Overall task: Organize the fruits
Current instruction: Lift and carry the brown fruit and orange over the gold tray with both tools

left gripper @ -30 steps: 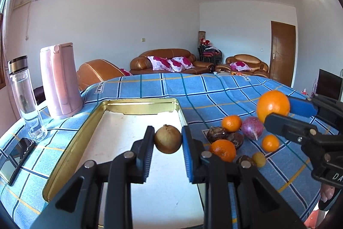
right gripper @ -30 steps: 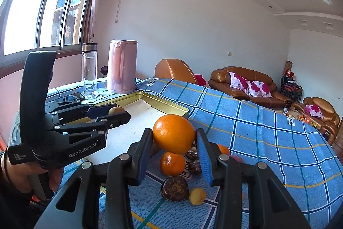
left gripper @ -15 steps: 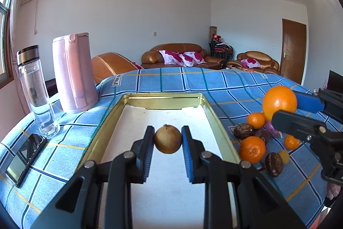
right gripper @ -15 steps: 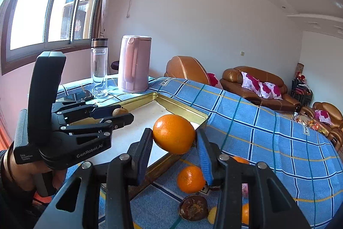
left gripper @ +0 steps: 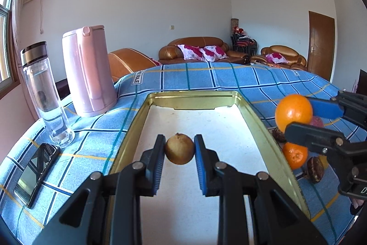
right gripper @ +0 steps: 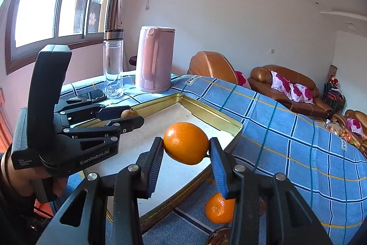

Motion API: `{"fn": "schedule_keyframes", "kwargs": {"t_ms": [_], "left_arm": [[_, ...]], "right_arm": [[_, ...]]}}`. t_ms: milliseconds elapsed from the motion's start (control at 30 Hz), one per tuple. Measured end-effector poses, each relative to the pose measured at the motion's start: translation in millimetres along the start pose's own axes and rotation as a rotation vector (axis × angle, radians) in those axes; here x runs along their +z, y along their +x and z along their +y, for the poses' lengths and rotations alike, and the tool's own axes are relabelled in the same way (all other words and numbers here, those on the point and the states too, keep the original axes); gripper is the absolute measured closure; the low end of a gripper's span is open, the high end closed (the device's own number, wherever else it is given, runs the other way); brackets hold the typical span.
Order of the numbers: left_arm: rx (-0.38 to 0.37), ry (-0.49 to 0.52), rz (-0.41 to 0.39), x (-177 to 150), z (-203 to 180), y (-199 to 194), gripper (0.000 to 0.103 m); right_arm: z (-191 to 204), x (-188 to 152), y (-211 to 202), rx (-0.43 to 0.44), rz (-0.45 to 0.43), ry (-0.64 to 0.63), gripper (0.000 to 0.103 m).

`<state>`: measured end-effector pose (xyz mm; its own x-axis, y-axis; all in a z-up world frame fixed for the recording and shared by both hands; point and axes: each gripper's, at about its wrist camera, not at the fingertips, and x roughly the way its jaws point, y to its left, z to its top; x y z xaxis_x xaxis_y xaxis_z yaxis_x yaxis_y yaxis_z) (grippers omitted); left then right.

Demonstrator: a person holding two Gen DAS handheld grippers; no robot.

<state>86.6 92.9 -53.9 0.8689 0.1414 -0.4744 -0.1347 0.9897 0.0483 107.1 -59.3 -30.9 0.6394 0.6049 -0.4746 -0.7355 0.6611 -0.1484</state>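
Gold-coloured metal is forming the rim of the tray (left gripper: 259, 121), which is lying on the surface under a blue checked cloth (left gripper: 229, 79). A small brown fruit (left gripper: 179, 151) is being gripped between the blue pads of the left tool (left gripper: 179, 151), closed tightly on it, above the tray's white floor; whether the fruit is touching that floor cannot be told. A large orange (right gripper: 185, 143) is being clamped by the right tool (right gripper: 186, 148), its jaws standing a little wider, over the tray's near right part. In the left wrist view this orange is being partly covered by one black finger.

Beside the tray's right rim the other fruits are being hidden in part: a mandarin (right gripper: 218, 208) is being cut by a blue pad, a dark wrinkled fruit (left gripper: 315, 169) is lying just beside it, and something pinkish (left gripper: 317, 122) behind the tool is too covered to be named. At the bottom of the right wrist view another dark fruit (right gripper: 220, 237) is being cut off by the edge.

A pink kettle (left gripper: 88, 72), a clear bottle (left gripper: 44, 93) and a phone (left gripper: 34, 172) are standing or lying left of the tray. Only part of a hand (right gripper: 20, 178) holding the left tool is being seen.
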Motion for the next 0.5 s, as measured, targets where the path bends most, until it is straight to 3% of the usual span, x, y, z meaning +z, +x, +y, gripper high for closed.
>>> {"fn": "schedule_keyframes", "kwargs": {"t_ms": [500], "left_arm": [[0.040,0.015,0.072,2.1,11.7,16.2,0.076]], "right_arm": [[8.4,2.5,44.5,0.055,0.060,0.017,0.060]]}}
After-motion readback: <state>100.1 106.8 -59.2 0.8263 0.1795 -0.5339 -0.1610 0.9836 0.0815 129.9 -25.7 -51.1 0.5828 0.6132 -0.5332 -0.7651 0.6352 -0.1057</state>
